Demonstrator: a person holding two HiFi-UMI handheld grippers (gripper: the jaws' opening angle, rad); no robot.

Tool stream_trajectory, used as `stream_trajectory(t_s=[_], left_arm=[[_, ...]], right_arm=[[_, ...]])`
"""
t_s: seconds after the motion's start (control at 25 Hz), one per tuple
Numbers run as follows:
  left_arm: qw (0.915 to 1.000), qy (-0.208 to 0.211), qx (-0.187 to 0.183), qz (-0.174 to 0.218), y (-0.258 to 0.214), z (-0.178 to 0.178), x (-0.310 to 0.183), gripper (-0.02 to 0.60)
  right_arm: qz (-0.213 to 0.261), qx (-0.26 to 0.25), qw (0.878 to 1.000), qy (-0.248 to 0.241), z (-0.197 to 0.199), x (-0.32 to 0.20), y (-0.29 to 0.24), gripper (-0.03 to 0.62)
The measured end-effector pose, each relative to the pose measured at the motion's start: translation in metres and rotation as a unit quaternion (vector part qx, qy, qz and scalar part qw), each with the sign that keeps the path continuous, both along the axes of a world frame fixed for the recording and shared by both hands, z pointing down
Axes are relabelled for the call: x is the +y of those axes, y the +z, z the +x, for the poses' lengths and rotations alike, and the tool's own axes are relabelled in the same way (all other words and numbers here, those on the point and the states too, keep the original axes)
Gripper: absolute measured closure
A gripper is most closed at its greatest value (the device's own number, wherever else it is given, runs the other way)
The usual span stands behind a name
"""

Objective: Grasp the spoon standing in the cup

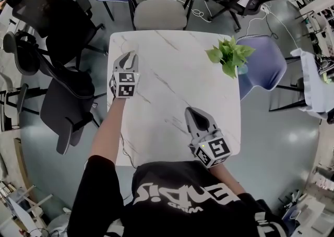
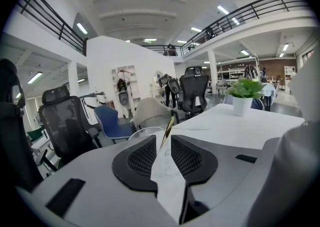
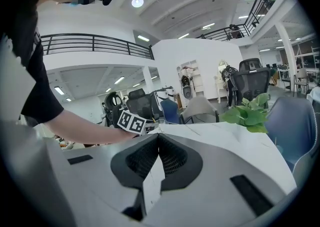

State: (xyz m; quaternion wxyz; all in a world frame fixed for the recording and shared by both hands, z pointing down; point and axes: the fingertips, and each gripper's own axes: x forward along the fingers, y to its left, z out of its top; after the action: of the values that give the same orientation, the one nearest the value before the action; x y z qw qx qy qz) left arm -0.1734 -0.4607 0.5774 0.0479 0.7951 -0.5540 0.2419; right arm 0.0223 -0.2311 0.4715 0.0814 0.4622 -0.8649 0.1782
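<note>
The left claw point(image 2: 164, 140) is released: its two dark ribbed pads point(image 2: 140, 158) stand a narrow gap apart and press on nothing. The gold handle of the spoon point(image 2: 169, 126) rises in line with that gap at the pad tips, leaning toward the right-hand pad. Whether it already lies between the pads or just beyond them cannot be told. The spoon stands in a clear glass cup point(image 2: 143, 132), whose rim shows over the left-hand pad. The cup rests on the white marbled tabletop point(image 1: 172, 74), close to its left edge. The claw points slightly downward along the tabletop, so the pads flank the upright handle above the rim rather than the glass itself. On this evidence the approach is nearly complete and the closing on the handle is not yet done. The slant of the handle calls for a centred closure, since a push from one pad alone could tip the spoon against the rim or shift the light cup.

The right claw point(image 3: 159, 138) is clenched on nothing, its pads meeting at the tips. It sits over the near right part of the tabletop, well apart from the cup, probably parked to leave the left side free. A potted plant point(image 1: 229, 56) stands at the far right edge, and office chairs point(image 1: 159, 14) surround the tabletop.
</note>
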Motion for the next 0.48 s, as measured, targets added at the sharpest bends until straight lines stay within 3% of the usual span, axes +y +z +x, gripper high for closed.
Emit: stream_trajectory(t_s=[0.48], left_arm=[[0.9999, -0.007, -0.006, -0.006, 0.0072, -0.0035, -0.0064, 0.519]], right_arm=[[-0.006, -0.001, 1.000, 0.002, 0.0010, 0.0011, 0.0034, 0.582]])
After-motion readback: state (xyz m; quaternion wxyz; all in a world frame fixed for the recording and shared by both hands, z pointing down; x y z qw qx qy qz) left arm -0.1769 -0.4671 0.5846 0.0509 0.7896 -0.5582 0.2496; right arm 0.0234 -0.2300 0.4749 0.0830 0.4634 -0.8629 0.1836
